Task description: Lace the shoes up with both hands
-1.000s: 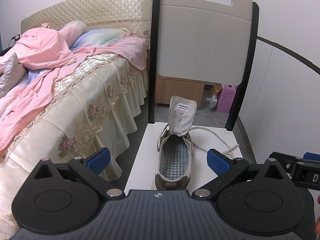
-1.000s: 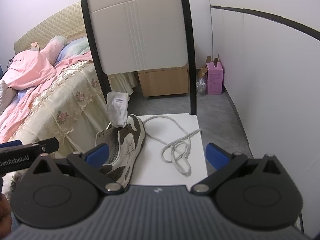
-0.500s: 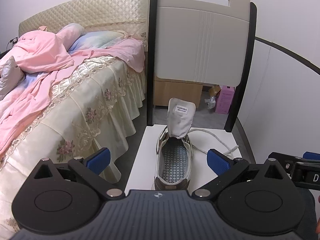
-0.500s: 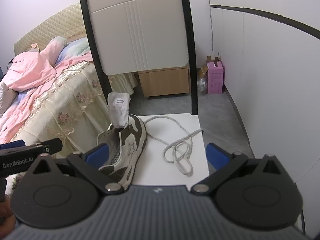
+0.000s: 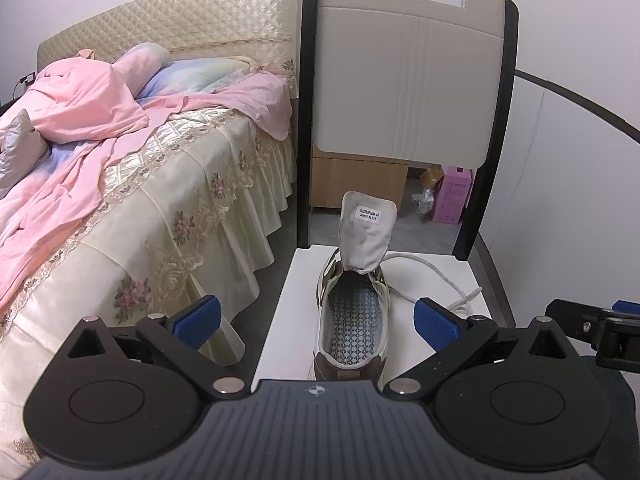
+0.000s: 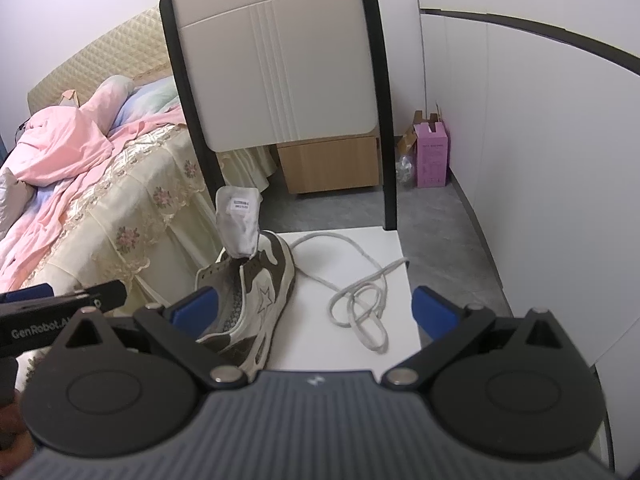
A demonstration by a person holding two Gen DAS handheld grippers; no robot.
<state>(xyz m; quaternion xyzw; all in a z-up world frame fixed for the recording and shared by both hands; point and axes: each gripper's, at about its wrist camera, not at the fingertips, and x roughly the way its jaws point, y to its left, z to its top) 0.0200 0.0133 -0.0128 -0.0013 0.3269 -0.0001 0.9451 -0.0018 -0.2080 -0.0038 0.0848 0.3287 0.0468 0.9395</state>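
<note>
- Far left of the left wrist view: the bed (image 5: 132, 184), pink bedding heaped on it, filling the upper left of the frame.
- Low in that view, the left gripper (image 5: 316, 322) has its blue-padded fingers (image 5: 198, 318) spread wide, holding nothing, hovering short of the worktop (image 5: 292, 312).
- Centre frame: the shoe (image 5: 354, 312) sits heel-first toward the camera on the white worktop, tongue (image 5: 368, 236) pulled upright with its label showing, eyelets bare.
- Just right of the shoe, the shoelace (image 5: 436, 272) trails loose across the worktop.
- Behind, upper centre, a chair back (image 5: 404, 80) stands tall; a pink box (image 5: 454, 196) sits on the floor lower right of it.
- Right wrist view now: shoe (image 6: 252, 296) at centre left, side star visible, leaning a little.
- Centre right, the shoelace (image 6: 360, 300) lies in a tangled loop, apart from the shoe.
- Along the bottom, the right gripper (image 6: 314, 306) is spread wide too, fingers (image 6: 434, 312) clear of lace and shoe.
</note>
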